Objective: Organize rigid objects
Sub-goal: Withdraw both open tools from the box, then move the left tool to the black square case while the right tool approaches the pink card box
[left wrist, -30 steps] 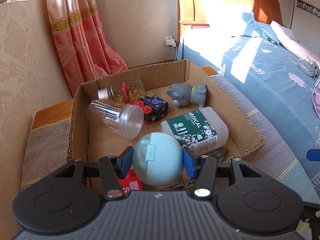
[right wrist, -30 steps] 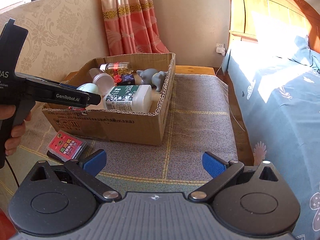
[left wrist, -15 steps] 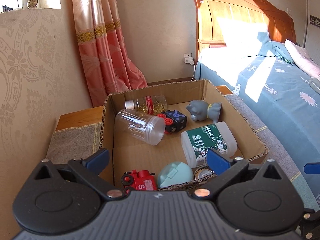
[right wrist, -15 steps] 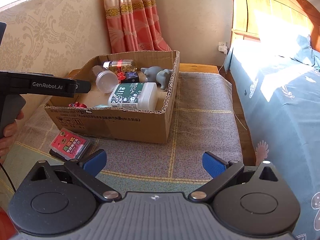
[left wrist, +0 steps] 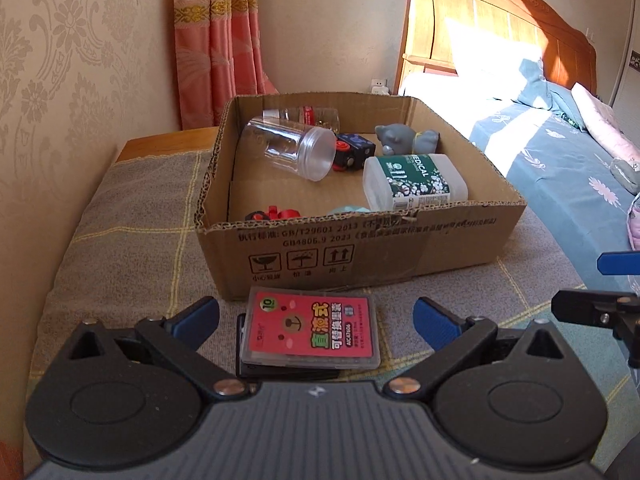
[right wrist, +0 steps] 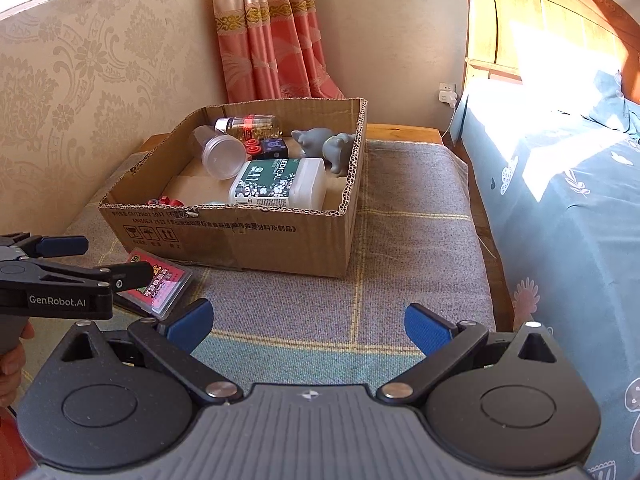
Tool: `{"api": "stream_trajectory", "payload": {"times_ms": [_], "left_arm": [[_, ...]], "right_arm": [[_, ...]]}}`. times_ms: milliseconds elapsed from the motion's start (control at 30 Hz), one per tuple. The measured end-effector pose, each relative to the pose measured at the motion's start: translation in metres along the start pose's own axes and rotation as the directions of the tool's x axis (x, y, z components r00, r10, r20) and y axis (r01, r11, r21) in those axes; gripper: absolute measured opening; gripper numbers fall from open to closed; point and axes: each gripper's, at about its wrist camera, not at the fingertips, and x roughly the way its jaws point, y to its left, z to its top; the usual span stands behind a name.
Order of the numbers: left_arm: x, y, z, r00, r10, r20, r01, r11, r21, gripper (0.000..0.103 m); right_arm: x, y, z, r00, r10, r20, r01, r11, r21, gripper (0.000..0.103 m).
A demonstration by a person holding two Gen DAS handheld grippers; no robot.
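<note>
While the left gripper (left wrist: 316, 322) is hovering low over the checked mat (left wrist: 132, 216), its jaws are standing wide apart, having just been opening within the last moment, and nothing is pressed between the blue pads (left wrist: 198, 316). A pink-labelled clear case (left wrist: 312, 330) is lying flat on the mat between those pads, apart from both, and stacked on a dark flat item (left wrist: 244, 364) whose kind I cannot tell. This stack is sitting just in front of the cardboard box (left wrist: 360, 248), outside its near wall.

Inside the box, a clear plastic jar (left wrist: 292, 152) is lying on its side toward the back left, with a small bottle of yellow capsules (left wrist: 304, 114) lying behind it. A dark cube with red buttons (left wrist: 354, 150) is resting just right of the jar's mouth, and a grey animal figure (left wrist: 404, 138) is lying behind the white bottle with the green floral label (left wrist: 414, 180), which is on its side near the front right. Against the near wall, a red toy (left wrist: 276, 214) and a pale blue rounded object (left wrist: 348, 210) are only partly showing above the rim.

The right gripper (right wrist: 308, 326) is hanging over bare mat right of the case, jaws wide and holding nothing. A person's hand (right wrist: 12, 356) is showing at the left edge of the right wrist view, gripping the left tool's handle. A bed with a blue floral cover (right wrist: 560, 208) is lying along the right.
</note>
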Motion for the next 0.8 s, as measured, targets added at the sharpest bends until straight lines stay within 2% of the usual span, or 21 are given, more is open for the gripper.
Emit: {"api": "stream_trajectory", "payload": {"times_ms": [233, 667, 800], "left_arm": [[0.014, 0.002, -0.01, 1.0, -0.016, 0.008, 0.016, 1.0, -0.004, 0.102], [0.022, -0.011, -0.01, 0.994, -0.108, -0.017, 0.109, 0.994, 0.016, 0.102], [0.017, -0.01, -0.007, 0.997, -0.074, 0.027, 0.074, 0.997, 0.009, 0.102]], "right_arm": [[-0.001, -0.006, -0.003, 1.0, -0.005, 0.003, 0.005, 1.0, 0.015, 0.103], [0.008, -0.014, -0.005, 1.0, -0.004, -0.011, 0.005, 0.999, 0.038, 0.103], [0.01, -0.016, -0.006, 1.0, -0.009, -0.013, 0.009, 0.999, 0.044, 0.103]]}}
